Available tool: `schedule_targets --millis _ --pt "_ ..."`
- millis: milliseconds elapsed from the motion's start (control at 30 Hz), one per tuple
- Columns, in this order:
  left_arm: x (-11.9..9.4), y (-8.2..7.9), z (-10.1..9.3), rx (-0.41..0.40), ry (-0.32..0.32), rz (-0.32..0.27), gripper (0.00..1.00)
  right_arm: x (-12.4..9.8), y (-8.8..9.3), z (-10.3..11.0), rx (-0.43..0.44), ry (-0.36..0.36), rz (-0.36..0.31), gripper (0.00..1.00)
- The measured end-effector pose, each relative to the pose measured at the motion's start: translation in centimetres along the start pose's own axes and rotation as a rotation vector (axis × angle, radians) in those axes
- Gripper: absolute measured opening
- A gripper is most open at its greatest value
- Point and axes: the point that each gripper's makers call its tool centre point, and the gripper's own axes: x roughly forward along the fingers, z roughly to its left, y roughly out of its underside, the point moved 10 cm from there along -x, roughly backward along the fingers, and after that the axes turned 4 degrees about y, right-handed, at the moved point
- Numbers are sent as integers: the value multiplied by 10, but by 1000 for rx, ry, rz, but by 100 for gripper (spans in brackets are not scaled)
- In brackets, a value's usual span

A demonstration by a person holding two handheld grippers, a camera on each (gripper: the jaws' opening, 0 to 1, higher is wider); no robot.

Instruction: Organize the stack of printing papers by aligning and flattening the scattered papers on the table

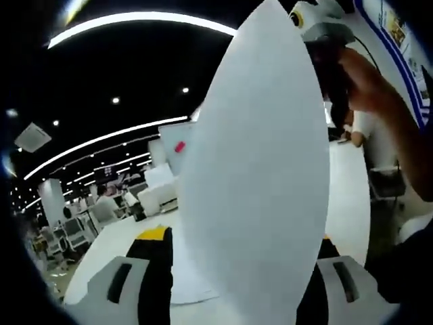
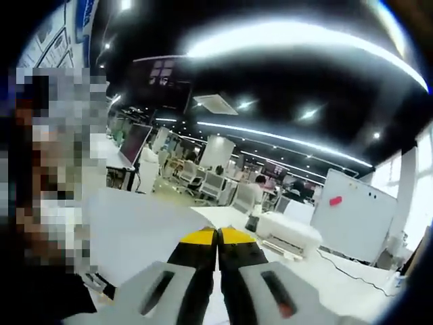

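A large white sheet of paper (image 1: 257,169) stands upright and bowed, right in front of the left gripper view. My left gripper (image 1: 238,237) is open, and the sheet's lower part rises between its wide-apart jaws. More white paper (image 1: 193,281) lies flat on the white table (image 1: 352,196) below. My right gripper (image 1: 323,40), held by a hand (image 1: 369,81), meets the sheet's upper right edge. In the right gripper view my right gripper (image 2: 218,237) is shut, yellow tips together, and the sheet (image 2: 142,230) spreads away to the left from its jaws.
A whiteboard (image 2: 352,213) with a pink magnet stands beyond the table. A white box-like machine (image 2: 287,233) sits near it. Desks, chairs and people fill the office behind. A person's arm and body are close on the right of the left gripper view.
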Motion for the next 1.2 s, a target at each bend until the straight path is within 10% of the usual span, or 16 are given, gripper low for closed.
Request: schedule_targets --millis 767,1200 --pt "-12 1 25 -30 -133 -21 40 -9 -7 14 18 -89 -11 0" --pt "-18 0 35 -54 -145 -45 7 -11 -8 18 -9 -94 -8 0"
